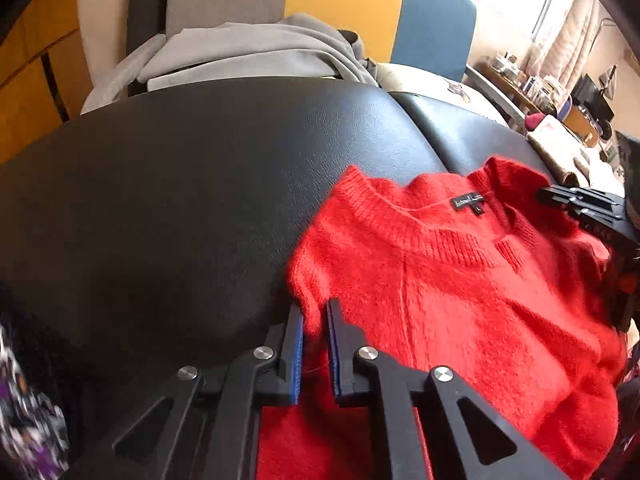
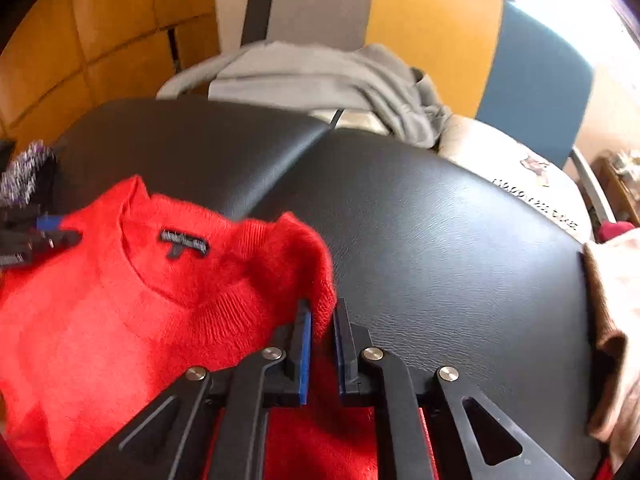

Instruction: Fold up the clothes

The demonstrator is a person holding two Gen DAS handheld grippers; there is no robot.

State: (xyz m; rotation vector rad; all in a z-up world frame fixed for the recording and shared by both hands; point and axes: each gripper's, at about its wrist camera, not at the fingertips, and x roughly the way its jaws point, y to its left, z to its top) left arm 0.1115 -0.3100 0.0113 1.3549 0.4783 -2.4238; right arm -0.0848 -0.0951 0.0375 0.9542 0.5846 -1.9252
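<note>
A fuzzy red sweater (image 1: 460, 280) lies on the black padded surface (image 1: 180, 200), neck opening and black label facing up. My left gripper (image 1: 316, 320) is shut on the sweater's left shoulder edge, with red fabric pinched between the blue pads. My right gripper (image 2: 322, 320) is shut on the other shoulder of the sweater (image 2: 140, 320) in the same way. Each gripper also shows in the other's view: the right gripper (image 1: 580, 200) by the collar's far side, the left gripper (image 2: 40, 236) at the left edge.
A grey garment (image 1: 248, 52) is heaped on a chair behind the black surface (image 2: 440, 240). A beige garment (image 2: 612, 320) hangs over the right edge. A purple patterned cloth (image 1: 24, 412) lies at the left. Chair backs in grey, yellow (image 2: 432, 32) and blue stand behind.
</note>
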